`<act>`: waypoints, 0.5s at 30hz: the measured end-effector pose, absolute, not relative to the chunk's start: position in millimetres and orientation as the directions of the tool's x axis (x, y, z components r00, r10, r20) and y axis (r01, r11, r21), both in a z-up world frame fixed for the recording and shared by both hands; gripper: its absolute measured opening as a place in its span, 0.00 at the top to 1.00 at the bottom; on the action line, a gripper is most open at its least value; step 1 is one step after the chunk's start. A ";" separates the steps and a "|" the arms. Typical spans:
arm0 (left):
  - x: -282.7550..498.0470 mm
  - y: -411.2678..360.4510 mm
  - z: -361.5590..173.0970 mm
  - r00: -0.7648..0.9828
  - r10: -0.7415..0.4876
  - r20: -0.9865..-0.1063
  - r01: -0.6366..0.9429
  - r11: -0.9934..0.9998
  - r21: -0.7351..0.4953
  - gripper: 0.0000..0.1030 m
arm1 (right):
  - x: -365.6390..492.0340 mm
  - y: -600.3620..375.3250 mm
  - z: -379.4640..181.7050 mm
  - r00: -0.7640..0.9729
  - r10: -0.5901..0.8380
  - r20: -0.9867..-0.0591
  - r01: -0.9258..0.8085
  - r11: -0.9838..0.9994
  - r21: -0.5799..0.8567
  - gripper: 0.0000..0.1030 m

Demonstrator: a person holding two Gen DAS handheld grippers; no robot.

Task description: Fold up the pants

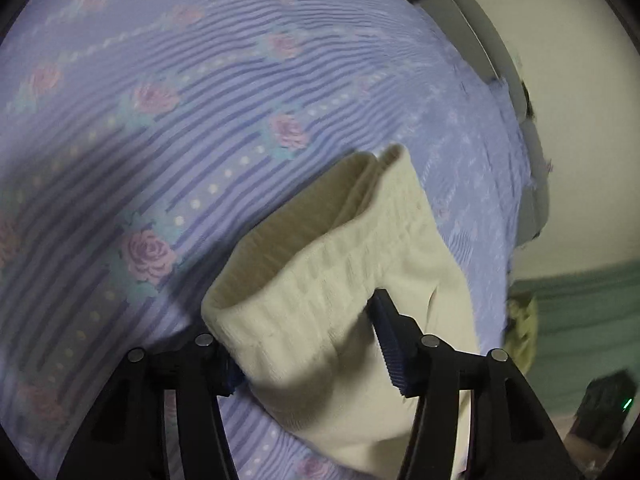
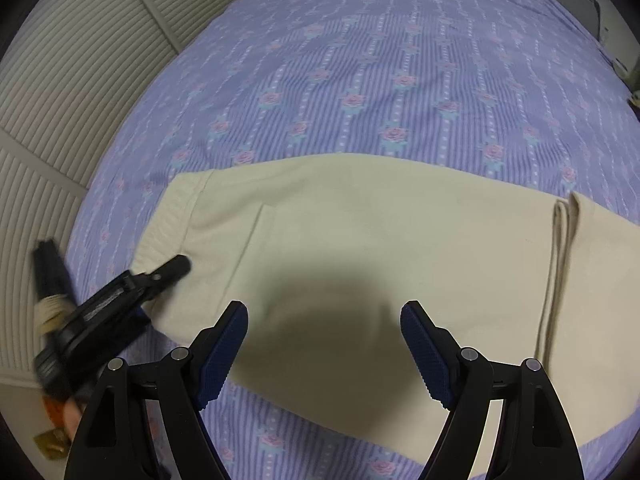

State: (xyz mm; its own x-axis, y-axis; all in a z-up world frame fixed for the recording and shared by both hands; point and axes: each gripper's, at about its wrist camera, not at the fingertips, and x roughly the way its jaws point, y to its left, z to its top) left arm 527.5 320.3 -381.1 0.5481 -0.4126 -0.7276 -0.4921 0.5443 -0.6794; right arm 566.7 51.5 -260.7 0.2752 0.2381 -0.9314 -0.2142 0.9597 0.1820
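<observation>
Cream pants (image 2: 360, 248) lie flat across a purple floral bedsheet (image 2: 400, 80), ribbed waistband (image 2: 168, 224) at the left, a folded edge (image 2: 560, 264) at the right. My left gripper (image 1: 304, 344) straddles the waistband corner (image 1: 312, 280), which is lifted off the sheet; its jaws look spread, so the grip is unclear. It also shows in the right wrist view (image 2: 160, 280) at the waistband's near corner. My right gripper (image 2: 324, 320) is open and empty, hovering over the near middle of the pants.
White louvered doors (image 2: 60, 100) stand left of the bed. A grey headboard or furniture piece (image 1: 488, 48) lies past the bed's far edge. A green surface (image 1: 580, 320) and a dark device with a green light (image 1: 608, 400) are at the right.
</observation>
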 end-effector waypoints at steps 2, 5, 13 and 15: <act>526.8 314.5 -362.2 0.550 -0.391 -0.738 -0.473 0.583 -0.661 0.72 | 564.8 47.3 -259.1 0.282 0.232 -0.931 -0.216 0.961 0.174 0.22; 521.7 297.9 -321.3 0.564 -0.321 -0.761 -0.415 0.687 -0.597 0.79 | 560.8 36.8 -254.5 0.289 0.236 -0.928 -0.209 0.961 0.179 0.22; 520.5 195.6 -174.4 0.682 -0.124 -0.720 -0.208 0.912 -0.353 0.80 | 540.1 -49.3 -203.2 0.375 0.261 -0.889 -0.159 0.964 0.216 0.22; 520.9 160.1 -147.8 0.706 -0.068 -0.705 -0.171 0.950 -0.262 0.80 | 532.5 -83.1 -185.1 0.415 0.244 -0.876 -0.136 0.969 0.206 0.22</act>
State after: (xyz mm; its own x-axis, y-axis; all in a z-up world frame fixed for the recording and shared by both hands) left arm 520.9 160.1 -147.8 0.7057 -0.0679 -0.7053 -0.1705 0.9499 -0.2621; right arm 532.5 -83.1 -185.1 0.4149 0.2444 -0.8764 -0.1358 0.9691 0.2060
